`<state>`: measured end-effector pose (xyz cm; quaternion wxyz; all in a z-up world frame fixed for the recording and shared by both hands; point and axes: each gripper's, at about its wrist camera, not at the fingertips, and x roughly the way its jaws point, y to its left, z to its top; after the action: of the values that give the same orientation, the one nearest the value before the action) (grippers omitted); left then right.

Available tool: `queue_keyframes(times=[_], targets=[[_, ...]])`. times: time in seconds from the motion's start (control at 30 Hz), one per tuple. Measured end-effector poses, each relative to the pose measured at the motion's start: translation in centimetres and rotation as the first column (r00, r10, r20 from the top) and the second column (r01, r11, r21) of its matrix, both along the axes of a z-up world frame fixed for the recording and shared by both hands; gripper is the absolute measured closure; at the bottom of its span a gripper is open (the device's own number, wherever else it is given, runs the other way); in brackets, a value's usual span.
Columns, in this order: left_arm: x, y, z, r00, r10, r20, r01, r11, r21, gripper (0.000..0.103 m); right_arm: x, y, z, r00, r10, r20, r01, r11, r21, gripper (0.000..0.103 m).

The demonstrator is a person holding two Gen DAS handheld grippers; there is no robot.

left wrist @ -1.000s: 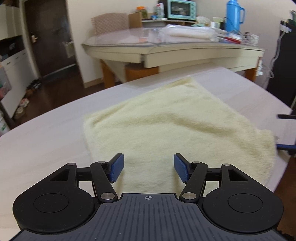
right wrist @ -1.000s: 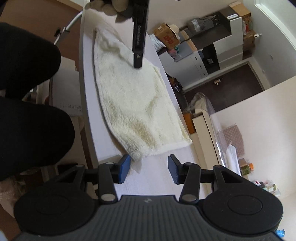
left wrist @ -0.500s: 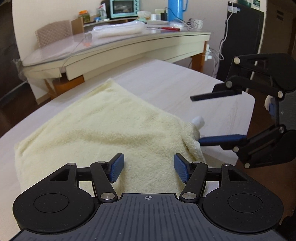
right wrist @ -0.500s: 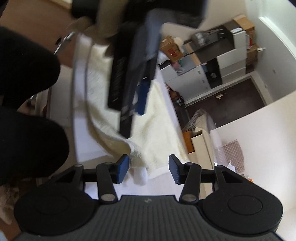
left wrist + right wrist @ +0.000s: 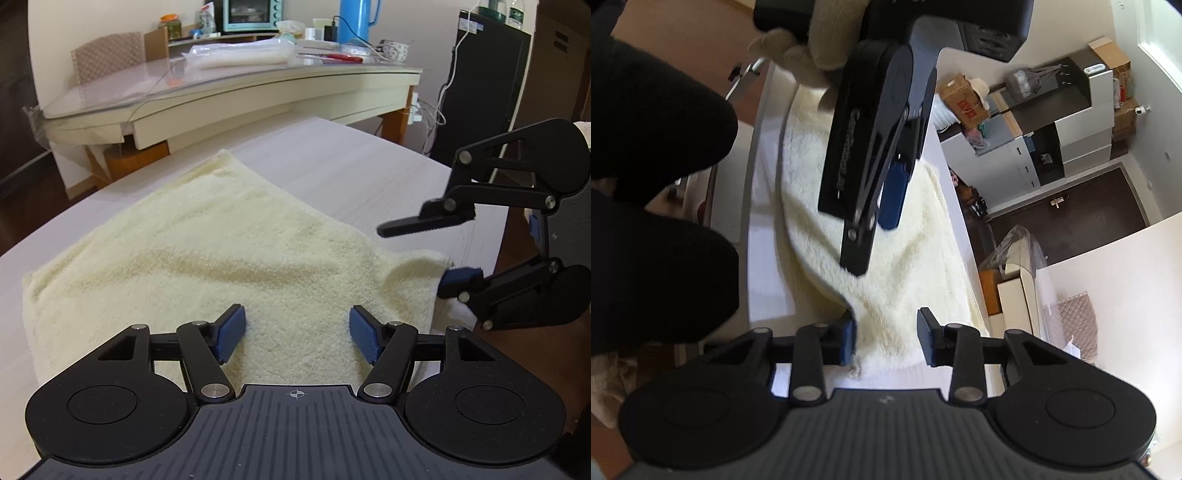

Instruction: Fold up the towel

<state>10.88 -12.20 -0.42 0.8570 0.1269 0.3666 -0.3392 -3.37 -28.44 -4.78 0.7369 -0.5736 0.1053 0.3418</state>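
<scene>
We have the towel [image 5: 207, 258] lying spread on the pale surface [image 5: 343, 166], a cream terry cloth that reads as light, limp and thick-piled, so it will sag and drape from wherever we lift it and will not hold a crease by itself. Our left gripper [image 5: 295, 332] hangs low over the near edge with its fingers [image 5: 231, 332] released and wide, cloth below them but nothing pinched. Our right gripper [image 5: 886, 341] sits at the near right corner, which is rucked up off the surface; its jaws are closing with that corner between them, one pad just touching the hem, the other not yet pressing, so we judge the grip unfinished. In the left view the same gripper [image 5: 443, 254] shows one finger above the corner and one at its edge. Being soft, the towel is best taken at two corners of one edge, deep enough that the fluffy pile cannot slip free, then carried over together
</scene>
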Motion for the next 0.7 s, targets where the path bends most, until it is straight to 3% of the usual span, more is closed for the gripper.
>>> queue_keyframes(times=[0.03,0.07,0.1,0.37,0.5,0.7], targets=[[0.0,0.0,0.0,1.0,0.001,-0.001,-0.001,1.0,-0.003,0.035,-0.2,-0.1,0.2,1.0,-0.004,-0.016,0.004,1.0,0.002,0.079],[0.0,0.1,0.0,1.0,0.003,-0.002,-0.003,1.0,-0.007,0.035,-0.4,-0.2,0.3,0.999,-0.008,-0.032,0.008,1.0,0.005,0.092],[-0.1,0.2,0.1,1.0,0.008,-0.004,-0.008,1.0,-0.016,0.035,-0.7,-0.3,0.4,0.999,-0.018,-0.044,0.019,1.0,0.011,0.096],[-2.2,5.8,1.1,0.988,0.15,0.034,-0.151,0.988,0.022,0.035,-2.1,-0.7,0.9,0.998,-0.054,-0.023,0.055,0.998,0.01,0.096],[-4.5,9.4,1.4,0.972,0.231,0.049,-0.234,0.97,0.07,0.035,-1.9,-0.5,1.5,0.999,-0.038,0.011,0.038,0.999,-0.002,0.096],[-7.6,11.4,1.8,0.943,0.322,0.089,-0.329,0.94,0.094,0.035,-1.4,0.2,2.0,0.999,-0.006,0.045,0.008,0.999,-0.041,0.096]])
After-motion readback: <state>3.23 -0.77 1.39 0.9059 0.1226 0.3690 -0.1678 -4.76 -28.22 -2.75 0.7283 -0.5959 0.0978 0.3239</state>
